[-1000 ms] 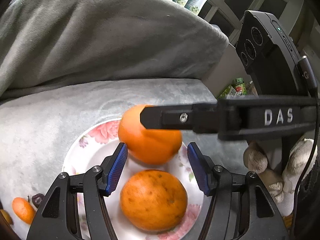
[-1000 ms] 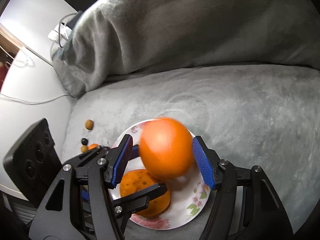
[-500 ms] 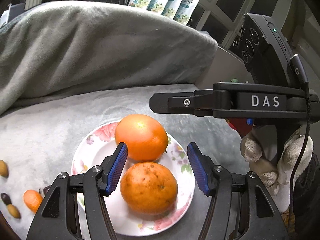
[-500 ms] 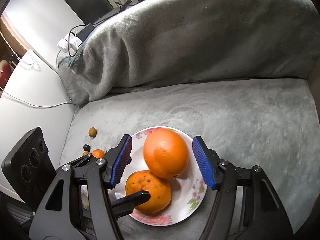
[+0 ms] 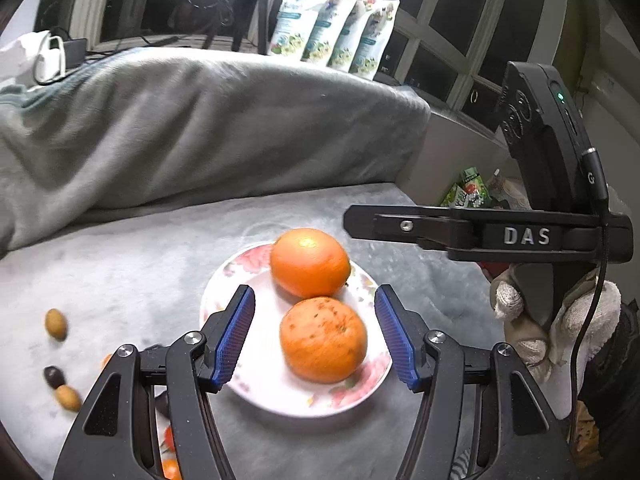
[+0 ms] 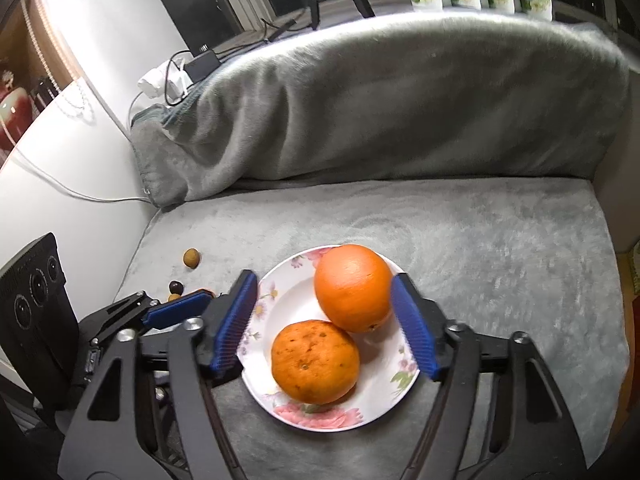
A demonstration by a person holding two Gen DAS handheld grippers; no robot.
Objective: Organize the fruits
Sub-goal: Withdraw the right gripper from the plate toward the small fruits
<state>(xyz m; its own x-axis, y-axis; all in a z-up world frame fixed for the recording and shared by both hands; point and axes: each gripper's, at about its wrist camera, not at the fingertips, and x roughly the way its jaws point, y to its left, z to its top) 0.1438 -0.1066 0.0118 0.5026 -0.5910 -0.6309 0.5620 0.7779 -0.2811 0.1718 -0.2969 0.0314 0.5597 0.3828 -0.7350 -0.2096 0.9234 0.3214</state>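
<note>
Two oranges lie side by side on a white flowered plate (image 5: 256, 384) (image 6: 384, 396) on the grey sofa seat: a smooth one (image 5: 309, 262) (image 6: 352, 288) at the back, a speckled one (image 5: 323, 340) (image 6: 315, 361) in front. My left gripper (image 5: 315, 338) hovers open above the plate, apart from the fruit. My right gripper (image 6: 324, 326) is also above the plate; its jaws are opening and nothing is pressed between them. In the left wrist view the right gripper's arm (image 5: 480, 234) reaches in from the right, held by a gloved hand (image 5: 556, 328).
Small fruits lie on the seat left of the plate: tan ones (image 5: 55, 323) (image 6: 191, 258), a dark one (image 5: 54, 376) (image 6: 175, 287) and small orange ones (image 5: 172, 468). The blanket-covered backrest (image 6: 400, 100) rises behind. A white wall (image 6: 60, 200) borders the left side.
The right gripper let go of the smooth orange, which now rests on the plate behind the speckled one. Both grippers drew back and upward, so the plate looks smaller and more of the room shows.
</note>
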